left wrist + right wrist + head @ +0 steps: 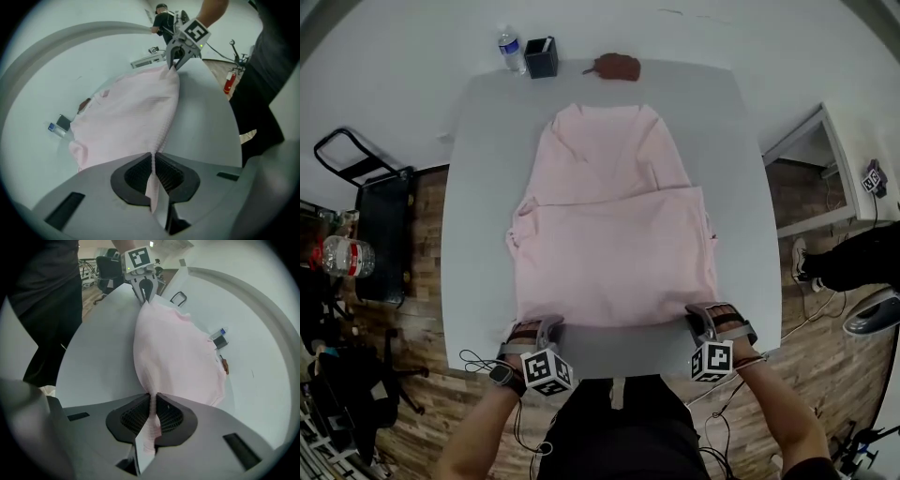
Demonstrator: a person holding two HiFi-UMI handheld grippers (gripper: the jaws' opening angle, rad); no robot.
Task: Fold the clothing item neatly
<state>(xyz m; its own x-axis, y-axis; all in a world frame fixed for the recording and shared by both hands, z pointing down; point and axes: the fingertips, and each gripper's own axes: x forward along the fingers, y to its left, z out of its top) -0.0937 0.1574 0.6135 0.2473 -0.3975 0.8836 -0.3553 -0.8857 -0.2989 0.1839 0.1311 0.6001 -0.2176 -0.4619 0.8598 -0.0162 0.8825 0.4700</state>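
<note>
While you held the pink garment (614, 253) by its near hem, it lay spread on the grey table (478, 187). It was partly folded: the narrower part ran toward 12 o'clock and the wider layer sat toward you at 6. Your left gripper (152, 176) had its jaws pinched on the hem corner at about 7 o'clock, with fabric pressed between the pads. Your right gripper (153, 414) was clamped the same way on the corner at about 5 o'clock. Both corners were near the table's near edge, and the hem ran between them. At the far edge, around 11 to 12 o'clock, stood a water bottle (513, 50), a dark box (541, 58) just beside it, and a brown item (617, 67), all apart from the cloth.
</note>
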